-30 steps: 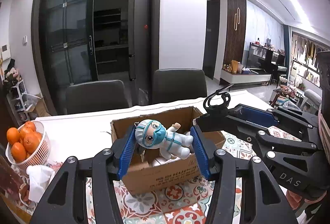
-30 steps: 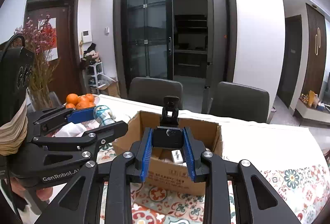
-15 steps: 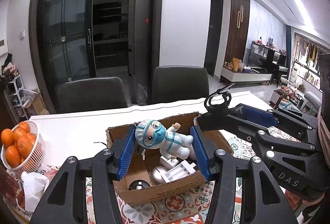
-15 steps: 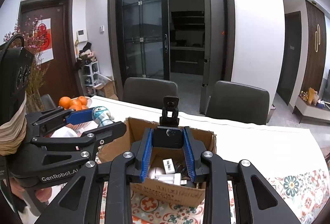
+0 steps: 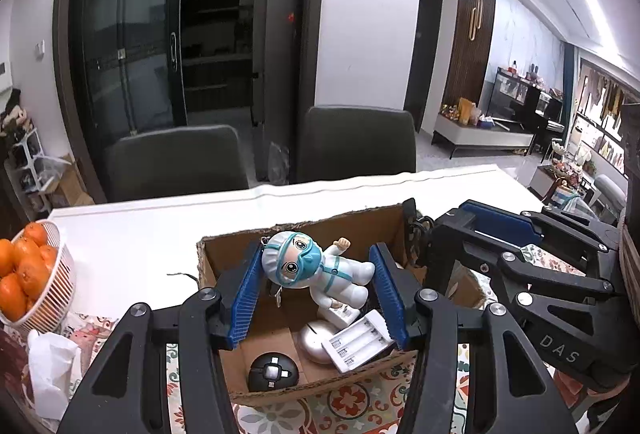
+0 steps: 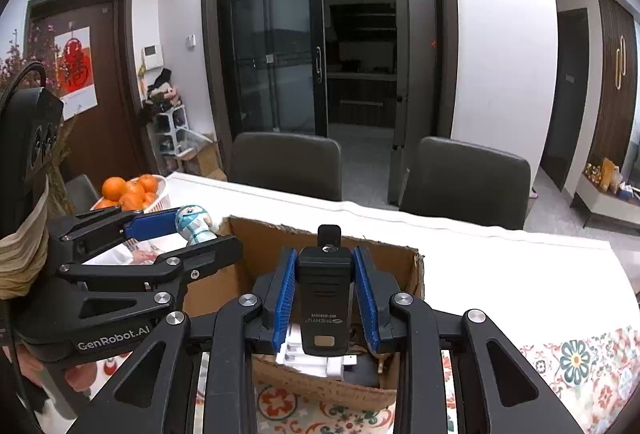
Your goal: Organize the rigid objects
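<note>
The left gripper [image 5: 316, 286] was clamped on a small doll [image 5: 316, 272] in a white suit with a teal mask and goggles, its blue pads pressed against the head on one side and the legs on the other. The doll lay tilted between them, one arm raised, held in the air over the open cardboard box [image 5: 224, 254]. The right gripper [image 6: 325, 298] was closed on a black clip-like device [image 6: 324, 294] with a small label and a tab sticking up at its far end; this too hung above the box [image 6: 404, 258], nearer its right wall.

The box stood on the table [image 5: 132, 234], its near side over a patterned floral mat [image 5: 276, 414] along the table's near edge and its far side toward the white bare part. Inside the box lay a white battery holder [image 5: 358, 340] against the near wall, a silvery rounded object [image 5: 314, 340] just beside it, a black round gadget [image 5: 273, 374] in the near left corner, and a white piece under the doll, partly hidden.

At the table's left edge sat a white basket [image 5: 60, 286] of oranges [image 5: 22, 274], with a crumpled white tissue [image 5: 52, 362] near it. Two dark chairs [image 5: 176, 162] stood along the far edge
</note>
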